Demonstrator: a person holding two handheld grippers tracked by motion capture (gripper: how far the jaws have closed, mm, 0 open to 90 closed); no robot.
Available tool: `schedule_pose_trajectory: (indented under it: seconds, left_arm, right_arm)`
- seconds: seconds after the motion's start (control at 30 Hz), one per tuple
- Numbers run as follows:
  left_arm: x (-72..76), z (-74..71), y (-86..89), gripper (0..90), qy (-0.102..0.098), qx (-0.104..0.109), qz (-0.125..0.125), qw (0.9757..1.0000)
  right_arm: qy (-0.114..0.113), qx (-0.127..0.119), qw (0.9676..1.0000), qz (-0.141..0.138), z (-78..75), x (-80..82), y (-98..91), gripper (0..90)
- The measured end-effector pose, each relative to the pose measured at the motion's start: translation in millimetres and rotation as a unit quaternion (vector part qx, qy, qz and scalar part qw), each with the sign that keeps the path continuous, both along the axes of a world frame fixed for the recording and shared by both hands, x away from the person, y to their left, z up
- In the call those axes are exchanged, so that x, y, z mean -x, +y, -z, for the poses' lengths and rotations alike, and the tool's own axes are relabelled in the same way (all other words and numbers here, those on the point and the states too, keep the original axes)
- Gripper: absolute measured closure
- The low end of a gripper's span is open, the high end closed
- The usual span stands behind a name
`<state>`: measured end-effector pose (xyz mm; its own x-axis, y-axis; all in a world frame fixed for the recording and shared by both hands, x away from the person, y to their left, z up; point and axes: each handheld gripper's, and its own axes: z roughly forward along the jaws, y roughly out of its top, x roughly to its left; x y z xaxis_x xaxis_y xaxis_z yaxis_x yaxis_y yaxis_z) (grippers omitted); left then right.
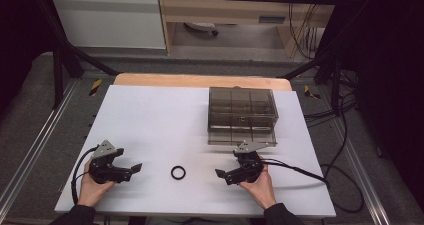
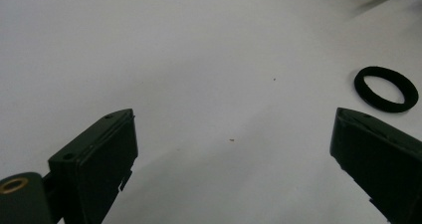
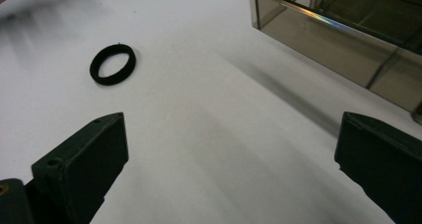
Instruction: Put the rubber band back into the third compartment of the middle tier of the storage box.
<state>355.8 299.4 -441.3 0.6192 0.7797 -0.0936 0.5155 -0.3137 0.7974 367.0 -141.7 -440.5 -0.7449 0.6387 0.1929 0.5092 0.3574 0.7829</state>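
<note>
A small black ring (image 1: 178, 172) lies flat on the white table (image 1: 150, 120), between the two grippers and near the front edge. It touches nothing. The left gripper (image 1: 134, 169) rests on the table at its left with the jaws wide apart and empty; the right gripper (image 1: 220, 174) rests at its right, also wide open and holding nothing.

The ring looks thin, matte and probably of rubber or foam, so I judge it very light and a little soft, not fragile. Because it lies so low on the smooth surface, it may slide away when a jaw pushes it. A good hold would be across the band, one jaw inside the hole and one outside, or across the whole ring from both outer sides.

Behind the right gripper stands a box (image 1: 242, 116) of smoky clear plastic, hard and shiny, with dividers inside that form several compartments
</note>
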Motion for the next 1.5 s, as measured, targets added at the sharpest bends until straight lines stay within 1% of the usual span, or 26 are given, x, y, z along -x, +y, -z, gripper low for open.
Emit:
schedule_pose_trajectory:
  seconds: [0.27, 0.5, 0.6, 0.7, 0.77, 0.8, 0.9, 0.93, 1.07, 1.13, 1.27, 1.33, 1.4, 1.43, 1.5]
  left_arm:
    - [0.2, -0.3, 0.3, 4.4, 0.0, -0.001, 0.001, 1.0]
    - [0.2, -0.2, 0.3, 4.4, 0.0, -0.002, 0.001, 1.0]
    - [0.1, -0.1, 0.4, 4.4, 0.0, -0.001, 0.001, 1.0]
    - [0.1, -0.1, 0.4, 4.4, 0.0, -0.001, 0.001, 1.0]
    - [0.1, -0.1, 0.3, 4.4, 0.0, -0.001, 0.001, 1.0]
    - [0.1, 0.1, 0.1, 4.4, 0.0, 0.0, 0.0, 1.0]
    - [0.0, 0.0, 0.3, 4.4, 0.0, -0.001, 0.001, 1.0]
    - [0.1, 0.0, 0.3, 4.4, 0.0, -0.001, 0.001, 1.0]
    - [0.1, -0.1, 0.4, 4.4, 0.0, 0.0, 0.001, 1.0]
    - [0.1, 0.0, 0.4, 4.4, 0.0, 0.0, 0.001, 1.0]
    - [-0.1, 0.1, 0.6, 4.4, 0.0, 0.0, 0.0, 1.0]
    - [0.0, 0.1, 0.7, 4.4, 0.0, 0.001, 0.0, 1.0]
    - [-0.1, 0.1, 0.7, 4.4, 0.0, 0.001, 0.0, 1.0]
    - [-0.3, 0.3, 0.7, 4.4, 0.001, 0.0, 0.0, 1.0]
    - [-0.3, 0.4, 0.7, 4.4, 0.001, 0.0, 0.0, 1.0]
  right_arm:
    - [0.003, -0.001, 0.9999, -0.009, 0.5, -1.3, 14.3, 1.1]
    - [0.001, 0.0, 0.9999, -0.016, 0.0, -2.8, 25.5, 1.1]
    - [0.002, -0.001, 0.9999, -0.017, 0.0, -3.8, 32.1, 1.1]
    - [0.003, -0.009, 0.9998, -0.015, -0.4, -4.3, 35.0, 1.3]
    - [-0.001, -0.007, 0.9998, -0.016, -1.0, -5.3, 37.8, 1.3]
    - [-0.001, -0.01, 0.9998, -0.015, -1.4, -5.7, 40.9, 1.5]
    - [-0.001, -0.01, 0.9998, -0.018, -1.5, -6.5, 46.9, 1.7]
    - [0.002, -0.01, 0.9998, -0.018, -1.7, -6.7, 48.8, 1.8]
    - [-0.001, -0.003, 0.9998, -0.019, -1.9, -7.7, 58.4, 2.2]
    - [0.002, -0.008, 0.9998, -0.021, -1.8, -8.7, 61.9, 2.6]
    - [0.0, 0.004, 0.9998, -0.02, -1.7, -10.2, 70.7, 3.0]
    - [0.005, -0.006, 0.9997, -0.022, -1.3, -10.7, 73.3, 4.0]
    - [0.006, -0.008, 0.9998, -0.019, -1.0, -11.1, 74.5, 4.3]
    - [0.006, 0.0, 0.9998, -0.019, -0.7, -12.0, 77.0, 5.1]
    - [0.005, 0.004, 0.9997, -0.023, -0.6, -12.2, 80.4, 6.4]
